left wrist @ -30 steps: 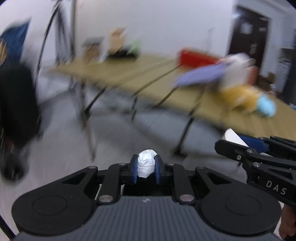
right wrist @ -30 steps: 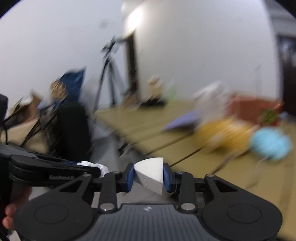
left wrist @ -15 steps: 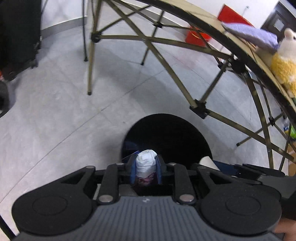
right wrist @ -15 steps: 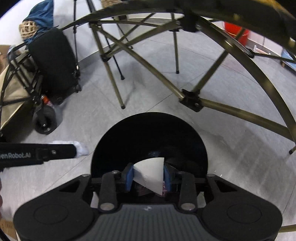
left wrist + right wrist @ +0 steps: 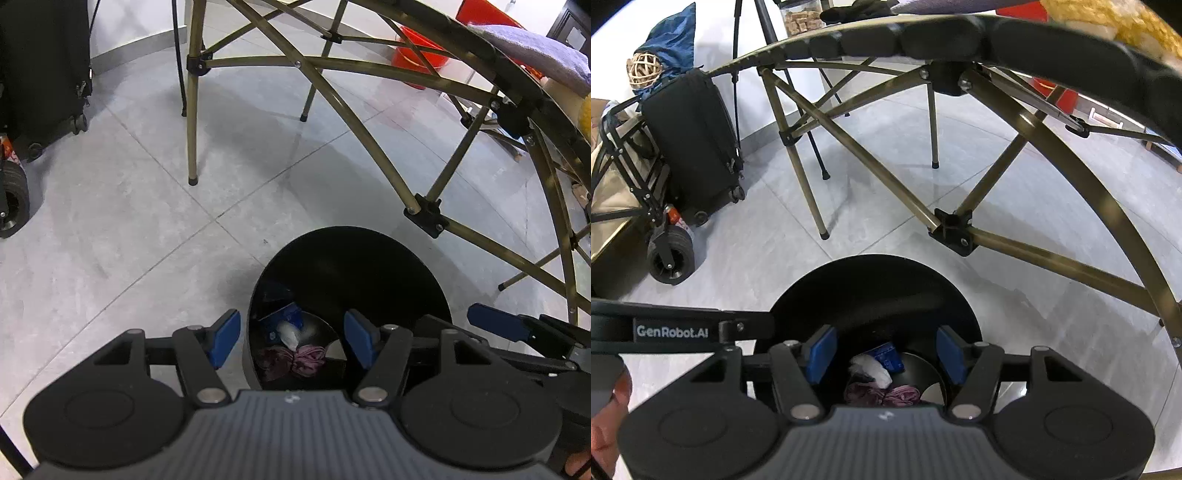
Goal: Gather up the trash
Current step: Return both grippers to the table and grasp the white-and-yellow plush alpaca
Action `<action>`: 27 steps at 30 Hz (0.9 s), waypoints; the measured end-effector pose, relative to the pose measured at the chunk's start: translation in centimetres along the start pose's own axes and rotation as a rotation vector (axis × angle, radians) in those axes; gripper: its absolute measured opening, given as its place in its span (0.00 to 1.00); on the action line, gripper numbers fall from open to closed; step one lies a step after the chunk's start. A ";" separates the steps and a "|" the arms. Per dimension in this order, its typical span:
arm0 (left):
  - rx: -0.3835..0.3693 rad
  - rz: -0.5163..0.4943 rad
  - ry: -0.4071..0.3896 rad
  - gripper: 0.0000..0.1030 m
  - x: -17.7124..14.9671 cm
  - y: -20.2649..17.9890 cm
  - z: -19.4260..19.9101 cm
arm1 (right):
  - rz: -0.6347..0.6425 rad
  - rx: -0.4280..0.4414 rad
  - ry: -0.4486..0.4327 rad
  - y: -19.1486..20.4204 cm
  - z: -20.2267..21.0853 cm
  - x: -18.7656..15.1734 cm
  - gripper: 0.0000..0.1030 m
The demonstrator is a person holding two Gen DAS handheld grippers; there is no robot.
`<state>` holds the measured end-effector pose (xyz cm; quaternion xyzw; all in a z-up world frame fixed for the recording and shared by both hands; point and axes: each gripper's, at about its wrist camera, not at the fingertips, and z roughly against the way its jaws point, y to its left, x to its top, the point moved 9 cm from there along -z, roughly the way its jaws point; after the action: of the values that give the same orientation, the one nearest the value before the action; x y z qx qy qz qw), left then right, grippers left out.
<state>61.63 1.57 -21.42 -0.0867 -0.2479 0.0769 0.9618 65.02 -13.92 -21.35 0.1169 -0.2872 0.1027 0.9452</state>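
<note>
The left tool [image 5: 291,338] was spread wide with nothing between its blue pads [image 5: 223,338], and it hung over the near rim of a black bin [image 5: 351,266] that stood on the grey tiled floor [image 5: 129,229]. The right tool [image 5: 882,352] was likewise agape and empty, above the same bin [image 5: 871,288]; in the left view it showed at the right edge [image 5: 495,325], just beside the left one.

Down in the bin lay the trash: a white paper wad [image 5: 290,334] on top of a pinkish-purple crumpled cloth [image 5: 295,360], with a blue packet [image 5: 286,315] just behind the wad. The right view showed the same heap, the wad [image 5: 873,367], the cloth [image 5: 882,393] and the packet [image 5: 888,356], and beside them a pale piece [image 5: 932,393] at the bottom, too hidden to make out.

Just beyond the bin rose the brass-coloured crossed legs of a folding table [image 5: 421,210], its edge curving overhead [image 5: 923,40]. Farther left, well apart from the bin, stood a black suitcase [image 5: 690,144] beside a wheeled cart [image 5: 670,254]. A red bucket [image 5: 417,51] sat far back under the table.
</note>
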 end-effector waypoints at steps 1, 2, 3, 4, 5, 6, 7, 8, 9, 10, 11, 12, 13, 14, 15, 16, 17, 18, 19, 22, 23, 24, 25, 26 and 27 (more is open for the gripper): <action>0.003 -0.001 -0.006 0.63 0.1 0.0 0.1 | 0.004 0.000 -0.002 0.1 0.1 0.0 0.58; 0.011 -0.001 -0.018 0.63 0.2 0.1 0.4 | 0.006 0.000 -0.007 0.2 0.4 0.1 0.58; 0.024 0.003 -0.034 0.64 0.4 0.2 0.8 | 0.007 0.001 -0.017 0.3 0.8 0.2 0.58; 0.031 0.004 -0.048 0.65 0.6 0.1 1.1 | 0.013 0.003 -0.028 0.5 1.2 0.3 0.58; 0.041 0.002 -0.068 0.65 0.9 0.1 1.6 | 0.023 0.003 -0.044 0.8 1.9 0.5 0.58; 0.046 -0.002 -0.085 0.66 1.0 0.1 2.1 | 0.036 0.001 -0.062 1.1 2.5 0.6 0.58; 0.051 -0.008 -0.110 0.66 1.3 -0.1 2.8 | 0.052 -0.003 -0.084 1.4 3.3 0.8 0.59; 0.055 -0.011 -0.136 0.67 1.6 -0.3 3.6 | 0.069 -0.007 -0.111 1.6 4.2 1.1 0.59; 0.056 -0.013 -0.161 0.68 1.8 -0.5 4.3 | 0.083 -0.007 -0.140 1.9 5.2 1.3 0.60; 0.054 -0.015 -0.196 0.69 2.0 -0.8 5.2 | 0.093 -0.007 -0.166 2.0 6.2 1.5 0.60; 0.052 -0.020 -0.238 0.70 2.3 -1.1 6.3 | 0.100 -0.005 -0.195 2.1 7.3 1.7 0.60; 0.054 -0.024 -0.276 0.72 2.5 -1.5 7.3 | 0.102 0.002 -0.227 2.1 8.6 1.8 0.60; 0.057 -0.025 -0.326 0.74 2.7 -1.9 8.5 | 0.105 0.016 -0.257 2.1 10.0 1.9 0.60; 0.056 -0.028 -0.365 0.74 2.9 -2.3 9.4 | 0.106 0.032 -0.291 2.1 11.4 2.0 0.60; 0.049 -0.040 -0.409 0.75 3.1 -2.9 10.4 | 0.105 0.041 -0.329 2.0 12.8 2.0 0.60; 0.042 -0.048 -0.439 0.75 3.3 -3.4 11.2 | 0.105 0.043 -0.379 1.7 14.5 2.2 0.60; 0.025 -0.057 -0.478 0.75 3.6 -4.2 12.2 | 0.105 0.036 -0.428 1.2 16.0 2.5 0.60; 0.003 -0.066 -0.513 0.77 4.0 -5.2 13.0 | 0.099 0.008 -0.490 0.5 17.7 3.1 0.60; -0.023 -0.075 -0.546 0.78 4.5 -6.2 13.9 | 0.083 -0.030 -0.545 -0.6 19.1 3.8 0.60; -0.114 -0.108 -0.626 0.80 6.6 -10.1 16.3 | -0.061 -0.109 -0.635 -5.6 21.4 6.1 0.60; -0.146 -0.121 -0.648 0.80 7.5 -11.7 17.0 | -0.135 -0.110 -0.636 -7.5 21.4 7.0 0.60; -0.172 -0.135 -0.670 0.80 8.2 -13.3 17.6 | -0.221 -0.107 -0.640 -9.6 21.2 7.8 0.58; -0.204 -0.154 -0.700 0.81 9.3 -15.2 18.4 | -0.284 -0.099 -0.651 -11.2 21.0 8.5 0.54; -0.225 -0.166 -0.725 0.82 10.2 -16.6 19.0 | -0.320 -0.093 -0.658 -12.2 20.7 9.3 0.50; -0.242 -0.176 -0.751 0.83 11.1 -18.1 19.4 | -0.338 -0.091 -0.667 -13.2 20.5 10.1 0.49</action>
<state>63.66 -11.43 4.20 -0.1436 -0.5957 -0.0092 0.7902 66.08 -30.88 -1.23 0.1476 -0.5600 -0.1111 0.8076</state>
